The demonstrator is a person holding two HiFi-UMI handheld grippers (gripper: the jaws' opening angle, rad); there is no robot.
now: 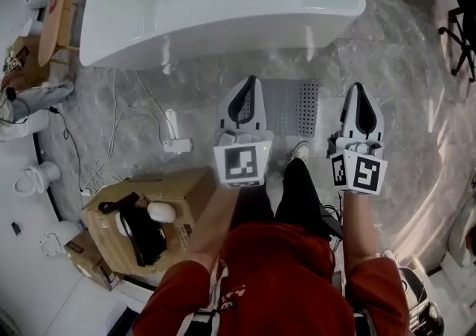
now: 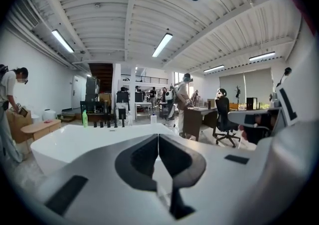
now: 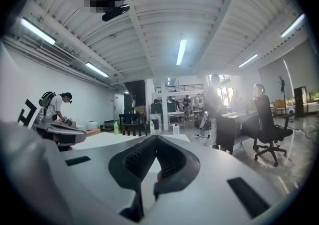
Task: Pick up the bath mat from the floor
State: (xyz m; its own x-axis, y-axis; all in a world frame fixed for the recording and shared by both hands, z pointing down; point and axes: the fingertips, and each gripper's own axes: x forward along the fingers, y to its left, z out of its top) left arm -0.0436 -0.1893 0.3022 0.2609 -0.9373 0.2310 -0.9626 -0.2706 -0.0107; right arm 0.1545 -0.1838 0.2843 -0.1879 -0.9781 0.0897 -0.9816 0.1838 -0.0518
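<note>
Grey marble floor. A white tub stands just beyond the fingers, a cardboard box back left of them. Farther ahead: desk, office chair, strip lights on a white ribbed ceiling.

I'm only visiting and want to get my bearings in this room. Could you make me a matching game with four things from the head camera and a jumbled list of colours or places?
Things
1. bathtub
2. bath mat
3. cardboard box
4. power strip

Descriptions
A. brown, at the lower left of the head view
B. grey, dotted with holes, flat on the floor
C. small and white, lying between the tub and the box
D. large and white, across the top of the head view

Pairs: 1-D, 2-B, 3-A, 4-C
</note>
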